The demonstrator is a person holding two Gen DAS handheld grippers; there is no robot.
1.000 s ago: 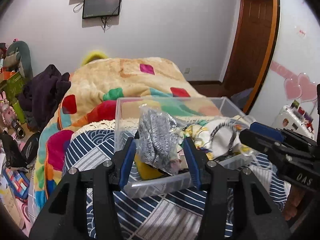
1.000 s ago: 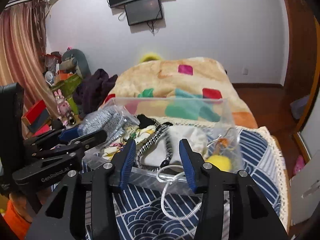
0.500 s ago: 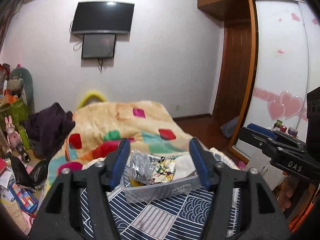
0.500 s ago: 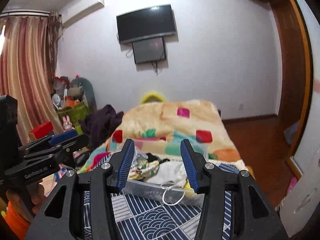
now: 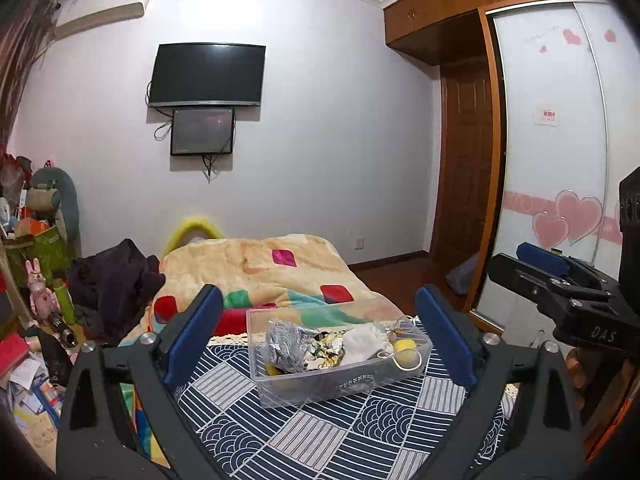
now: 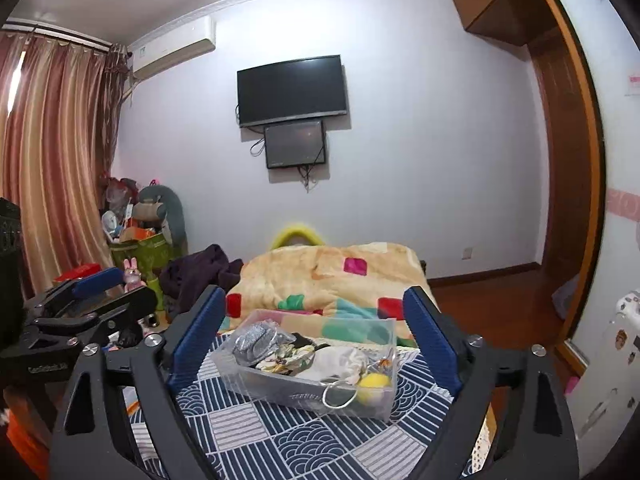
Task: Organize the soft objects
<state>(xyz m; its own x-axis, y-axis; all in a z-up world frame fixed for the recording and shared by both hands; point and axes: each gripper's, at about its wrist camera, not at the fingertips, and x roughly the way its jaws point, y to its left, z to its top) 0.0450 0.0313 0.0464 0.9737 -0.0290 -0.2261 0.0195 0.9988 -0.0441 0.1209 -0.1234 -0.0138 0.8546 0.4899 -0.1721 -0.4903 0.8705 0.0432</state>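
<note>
Bin [image 5: 340, 376]: clear plastic, light and stiff; rests on the bed at 12 o'clock of both tools.
Contents: grey pouch [image 5: 286, 344], white cloth [image 5: 366, 342], yellow ball [image 5: 406, 350]; soft, light; pinch at a fold.
Left tool [image 5: 320, 340]: spread wide, empty.
Right tool [image 6: 316, 338]: spread wide, empty.
Surface: patterned blue cloth [image 5: 320, 432] over bedding, yielding.
Room: TV [image 5: 206, 74] on the far wall.

Items low in the clear bin [image 5: 340, 384] sit buried under the silver pouch [image 5: 286, 344] — too small to identify; the patterned cloth's [image 6: 320, 440] near edge is cut off.
</note>
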